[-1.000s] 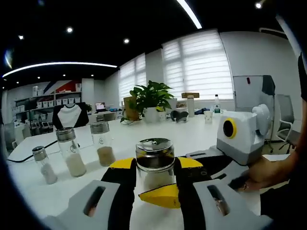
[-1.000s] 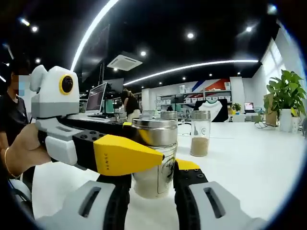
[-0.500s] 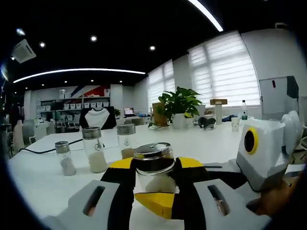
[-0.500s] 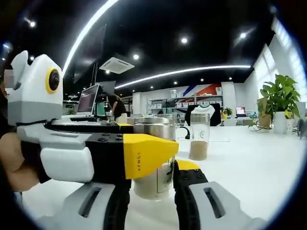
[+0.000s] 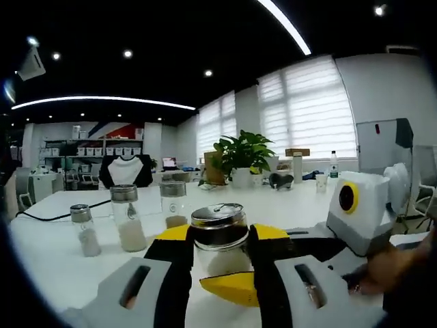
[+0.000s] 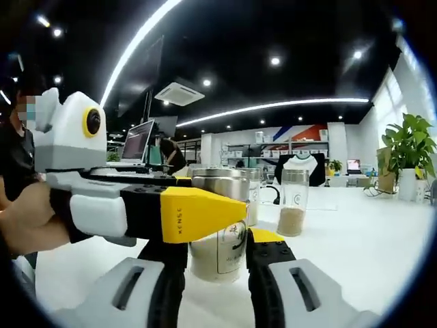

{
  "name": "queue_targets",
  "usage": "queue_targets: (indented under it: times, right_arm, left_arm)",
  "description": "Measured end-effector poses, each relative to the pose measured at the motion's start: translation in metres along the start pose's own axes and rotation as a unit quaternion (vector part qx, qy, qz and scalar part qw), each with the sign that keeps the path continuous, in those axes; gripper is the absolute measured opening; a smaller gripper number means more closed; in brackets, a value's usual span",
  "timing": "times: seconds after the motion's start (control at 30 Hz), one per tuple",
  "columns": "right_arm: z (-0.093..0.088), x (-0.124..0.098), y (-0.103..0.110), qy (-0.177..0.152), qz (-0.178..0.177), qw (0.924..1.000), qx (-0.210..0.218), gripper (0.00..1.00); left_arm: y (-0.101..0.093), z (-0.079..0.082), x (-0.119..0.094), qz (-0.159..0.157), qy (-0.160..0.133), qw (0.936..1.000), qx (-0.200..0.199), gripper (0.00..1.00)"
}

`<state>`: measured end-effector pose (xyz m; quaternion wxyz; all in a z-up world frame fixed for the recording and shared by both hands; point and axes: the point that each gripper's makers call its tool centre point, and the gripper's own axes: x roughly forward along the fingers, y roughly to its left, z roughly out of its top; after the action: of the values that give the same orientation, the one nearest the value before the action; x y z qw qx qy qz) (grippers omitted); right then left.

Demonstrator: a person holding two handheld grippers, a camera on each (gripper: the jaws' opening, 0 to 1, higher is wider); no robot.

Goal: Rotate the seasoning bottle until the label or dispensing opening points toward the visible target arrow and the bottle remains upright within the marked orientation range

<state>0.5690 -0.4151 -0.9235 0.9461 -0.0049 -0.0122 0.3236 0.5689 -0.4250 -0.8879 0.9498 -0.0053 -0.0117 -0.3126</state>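
Left gripper view: seasoning bottle [image 5: 218, 236], clear glass w/ steel lid, upright on white table [image 5: 61, 266], clamped between left gripper [image 5: 220, 254] jaws.

Right gripper view: bottle's label faces camera; right gripper [image 6: 217, 263] prob. pinches it too, contact unclear.

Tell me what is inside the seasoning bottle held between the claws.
The seasoning bottle holds a pale powder filling most of its glass body. The label, its metal lid and the left claw cover part of it, so the exact fill level is hidden.
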Motion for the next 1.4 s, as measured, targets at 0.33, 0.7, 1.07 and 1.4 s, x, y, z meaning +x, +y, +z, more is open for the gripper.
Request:
queue_targets:
  times: [0.33, 0.7, 1.07, 1.4]
  right_arm:
    - [0.002, -0.009, 0.015, 0.027, 0.139, 0.9896, 0.024, 0.32]
    - [0.007, -0.018, 0.018, 0.022, 0.157, 0.9869, 0.027, 0.31]
    - [0.007, -0.019, 0.019, 0.021, 0.149, 0.9876, 0.046, 0.31]
    - [0.005, -0.018, 0.018, 0.016, 0.142, 0.9886, 0.048, 0.31]
  left_arm:
    - [-0.016, 0.008, -0.008, -0.113, 0.012, 0.9927, 0.04, 0.34]
    - [-0.028, 0.01, -0.009, -0.152, 0.013, 0.9877, 0.034, 0.34]
    - [-0.028, 0.008, -0.009, -0.161, 0.009, 0.9865, 0.027, 0.35]
    - [-0.034, 0.002, -0.009, -0.163, 0.013, 0.9865, 0.006, 0.4]
